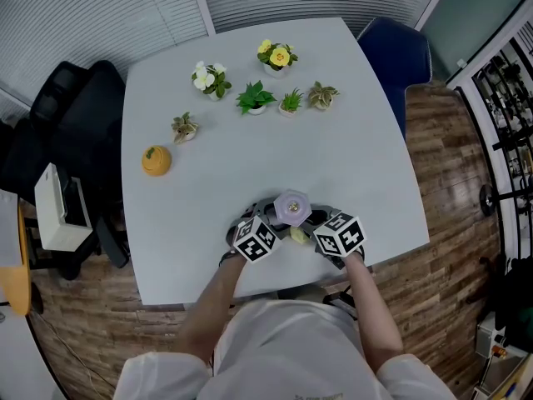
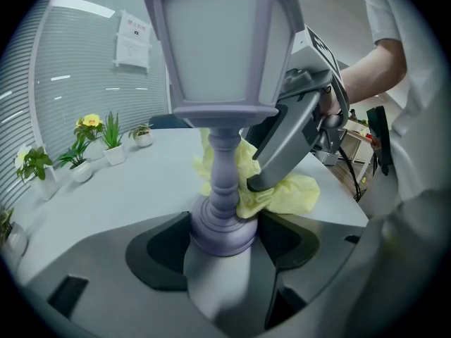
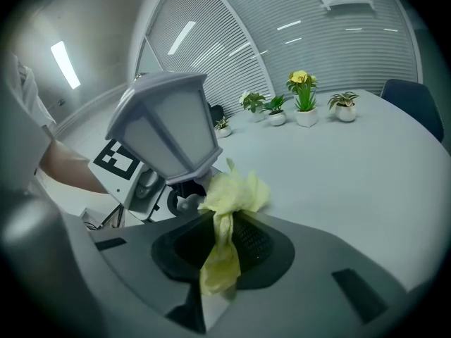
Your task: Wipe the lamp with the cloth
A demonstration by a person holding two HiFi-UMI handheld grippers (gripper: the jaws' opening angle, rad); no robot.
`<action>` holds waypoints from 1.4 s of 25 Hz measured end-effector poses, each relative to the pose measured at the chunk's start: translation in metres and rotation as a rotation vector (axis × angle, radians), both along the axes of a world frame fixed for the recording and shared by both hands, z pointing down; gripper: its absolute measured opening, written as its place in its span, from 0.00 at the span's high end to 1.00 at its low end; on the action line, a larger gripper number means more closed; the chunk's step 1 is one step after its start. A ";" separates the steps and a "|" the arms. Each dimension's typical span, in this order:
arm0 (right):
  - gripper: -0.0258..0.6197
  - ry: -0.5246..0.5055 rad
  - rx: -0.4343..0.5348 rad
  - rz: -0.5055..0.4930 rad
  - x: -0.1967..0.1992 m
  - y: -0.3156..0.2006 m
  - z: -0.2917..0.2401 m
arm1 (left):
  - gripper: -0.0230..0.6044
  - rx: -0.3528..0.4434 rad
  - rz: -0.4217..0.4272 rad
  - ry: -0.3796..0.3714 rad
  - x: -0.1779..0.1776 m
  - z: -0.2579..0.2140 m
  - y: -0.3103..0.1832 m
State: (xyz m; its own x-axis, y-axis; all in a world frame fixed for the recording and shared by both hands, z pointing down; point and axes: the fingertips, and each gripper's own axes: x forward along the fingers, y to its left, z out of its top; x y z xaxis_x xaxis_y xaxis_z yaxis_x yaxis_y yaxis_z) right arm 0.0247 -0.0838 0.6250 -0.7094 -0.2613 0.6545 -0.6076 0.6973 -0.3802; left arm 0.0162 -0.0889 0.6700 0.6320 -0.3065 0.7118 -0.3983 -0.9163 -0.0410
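Touching turned lamp (image 2: 222,167), seemingly: crumpled cloth (image 2: 292,192)

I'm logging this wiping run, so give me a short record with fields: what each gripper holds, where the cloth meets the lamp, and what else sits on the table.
Left hold: left gripper shut on the base of the lilac lantern lamp, which stands upright
Right hold: right gripper shut on the yellow cloth
Contact: cloth bunched against the lamp's stem, below the lantern head
Surface: white table
Other items: six small potted plants toward the far edge; an orange rounded object at the far left
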 end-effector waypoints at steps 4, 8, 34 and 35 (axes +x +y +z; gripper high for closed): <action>0.84 0.016 0.007 0.005 0.004 -0.003 0.002 | 0.47 -0.001 0.000 -0.001 0.000 0.000 0.000; 0.84 0.023 0.009 0.026 0.009 -0.008 0.005 | 0.47 0.000 0.000 -0.001 0.001 0.000 0.000; 0.84 0.038 0.019 0.066 0.009 -0.037 0.009 | 0.47 0.001 0.000 0.001 0.000 0.000 -0.002; 0.84 0.033 0.020 0.067 0.008 -0.038 0.009 | 0.47 0.001 0.001 0.001 0.000 -0.001 -0.002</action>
State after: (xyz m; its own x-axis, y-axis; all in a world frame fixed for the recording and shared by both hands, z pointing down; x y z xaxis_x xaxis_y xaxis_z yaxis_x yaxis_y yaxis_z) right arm 0.0324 -0.1219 0.6335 -0.6683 -0.3203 0.6714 -0.6649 0.6619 -0.3460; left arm 0.0161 -0.0910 0.6694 0.6331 -0.3068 0.7107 -0.3977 -0.9166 -0.0414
